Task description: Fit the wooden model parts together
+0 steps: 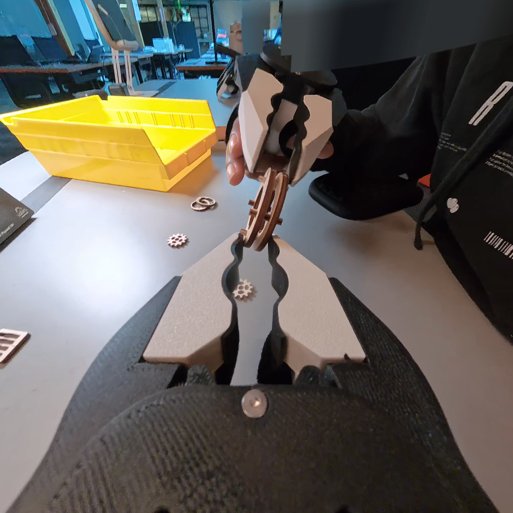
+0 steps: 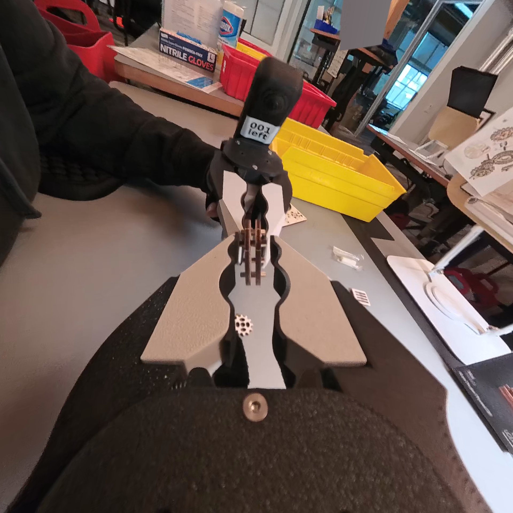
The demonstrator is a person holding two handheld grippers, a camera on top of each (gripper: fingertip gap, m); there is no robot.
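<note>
My two tongs meet tip to tip above the grey bench (image 1: pixel 83 277), and between them hangs the wooden wheel (image 1: pixel 266 211): two flat rings set side by side and joined by short cross pegs. It stands on edge, its flat faces turned out to either side, and in the left wrist view it leans a little, top toward the right tongs (image 1: pixel 273 169), bottom toward the left tongs (image 1: pixel 255 241). The right tongs are clenched on the wheel's upper rim; the left tongs sit around its lower rim, narrowly parted, and I cannot tell whether they are pinching it or only bracketing it. In the right wrist view the wheel (image 2: pixel 253 249) shows edge-on as two thin upright strips between my right tongs (image 2: pixel 254 240), with the left tongs (image 2: pixel 251 219) just behind. Below, on the bench, lies a small pale gear (image 1: pixel 243 289), seen through the gap of the left tongs; a second gear (image 1: pixel 177 240) rests off to the left, and a pair of small rings (image 1: pixel 203 204) farther on, near the yellow bin (image 1: pixel 111 144). The bin stands well apart from the wheel. The bench around the gears is bare grey. A striped card (image 1: pixel 11 344) lies at the left edge, and in the right wrist view a white tray (image 2: pixel 444 305) sits at the far side.
</note>
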